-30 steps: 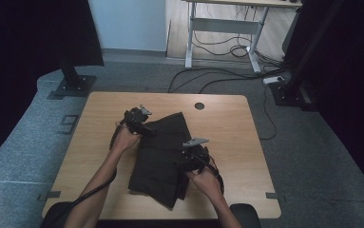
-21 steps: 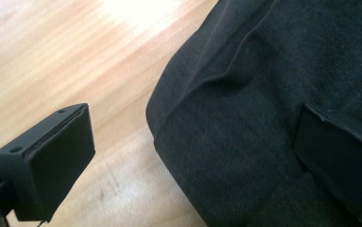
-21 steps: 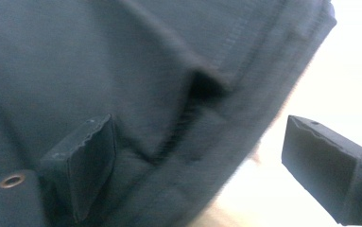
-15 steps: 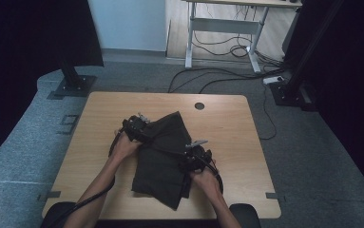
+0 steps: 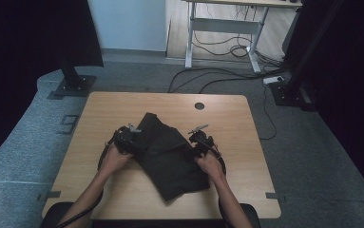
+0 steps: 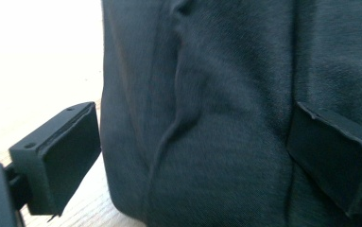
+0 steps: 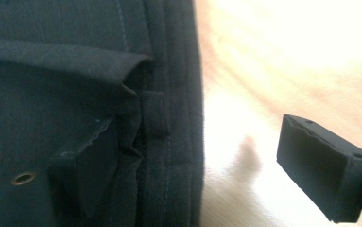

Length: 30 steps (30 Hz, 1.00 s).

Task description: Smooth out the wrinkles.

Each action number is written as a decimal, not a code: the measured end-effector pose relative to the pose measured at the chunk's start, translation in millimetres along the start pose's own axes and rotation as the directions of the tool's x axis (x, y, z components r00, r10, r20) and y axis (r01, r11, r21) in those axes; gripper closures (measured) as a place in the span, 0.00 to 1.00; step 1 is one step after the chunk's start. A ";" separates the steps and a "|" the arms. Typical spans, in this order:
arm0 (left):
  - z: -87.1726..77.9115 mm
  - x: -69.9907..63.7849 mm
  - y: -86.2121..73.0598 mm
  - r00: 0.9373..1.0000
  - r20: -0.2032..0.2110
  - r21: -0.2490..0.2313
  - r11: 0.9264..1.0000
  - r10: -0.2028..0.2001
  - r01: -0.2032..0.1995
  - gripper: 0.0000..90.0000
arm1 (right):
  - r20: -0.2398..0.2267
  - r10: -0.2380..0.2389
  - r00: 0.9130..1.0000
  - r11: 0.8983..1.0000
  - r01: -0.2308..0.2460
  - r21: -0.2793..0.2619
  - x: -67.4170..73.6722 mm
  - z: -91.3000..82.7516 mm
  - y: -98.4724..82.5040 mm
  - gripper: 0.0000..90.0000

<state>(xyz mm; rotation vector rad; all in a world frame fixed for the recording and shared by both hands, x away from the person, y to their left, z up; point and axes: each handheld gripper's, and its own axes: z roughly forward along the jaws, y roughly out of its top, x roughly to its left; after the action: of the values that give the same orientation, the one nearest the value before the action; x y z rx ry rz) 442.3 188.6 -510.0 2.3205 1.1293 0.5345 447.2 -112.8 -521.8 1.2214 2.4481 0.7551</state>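
Note:
A dark folded garment point(image 5: 170, 154) with seams and a belt loop lies aslant on the wooden table point(image 5: 103, 109). My left gripper point(image 5: 128, 138) is at its left edge, open: in the left gripper view one jaw hangs over bare wood and the other over the garment point(image 6: 216, 118), the left gripper point(image 6: 195, 142) straddling the hem. My right gripper point(image 5: 199, 140) is at the garment's right edge, open too. In the right gripper view the right gripper point(image 7: 207, 158) has one jaw over the garment point(image 7: 74, 56) near a rivet, the other over the table point(image 7: 273, 56).
A round cable hole point(image 5: 199, 106) sits near the table's far edge. Beyond the table stand a black stand base point(image 5: 72, 85) at the left, a desk frame point(image 5: 222, 38) with cables, and another black base point(image 5: 289, 92) at the right.
My left gripper has come down along the garment's left edge toward the person. My right gripper has shifted slightly outward and away. The garment's near end has swung right.

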 end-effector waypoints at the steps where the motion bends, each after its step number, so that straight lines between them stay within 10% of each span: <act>1: -3.3 2.6 3.3 1.000 -0.015 -0.015 1.000 0.010 -0.010 0.01 | 0.016 -0.008 1.000 1.000 0.008 -0.007 -0.2 -6.1 2.4 0.16; 8: -11.4 19.1 40.0 0.998 -0.068 -0.089 0.996 0.013 -0.019 0.00 | 0.038 -0.013 0.999 0.992 0.018 -0.121 7.7 -63.5 8.7 0.16; 14: 18.0 26.8 51.0 0.985 -0.156 0.007 0.998 0.070 -0.069 0.00 | 0.009 -0.003 1.000 0.986 0.005 -0.168 21.1 -98.9 -11.7 0.15; 19: 37.8 29.3 33.0 0.986 -0.160 0.051 0.998 0.048 -0.040 0.00 | -0.044 0.037 0.998 0.994 -0.041 -0.103 36.4 -78.0 -41.6 0.15; 25: 29.1 31.3 9.3 0.991 -0.118 0.011 0.998 -0.060 0.061 0.04 | 0.028 0.121 0.992 0.993 -0.120 -0.022 38.6 -38.3 -54.3 0.10; 30: 15.8 28.4 -12.2 0.992 -0.084 -0.013 0.996 -0.091 0.090 0.07 | 0.112 0.146 0.983 0.989 -0.143 -0.037 14.1 -24.2 -43.7 0.10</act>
<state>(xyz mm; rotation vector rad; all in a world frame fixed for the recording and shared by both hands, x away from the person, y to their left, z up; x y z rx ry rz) 459.8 213.7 -526.2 2.2454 1.2621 0.6075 398.9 -131.0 -527.7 1.4032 2.2686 0.7337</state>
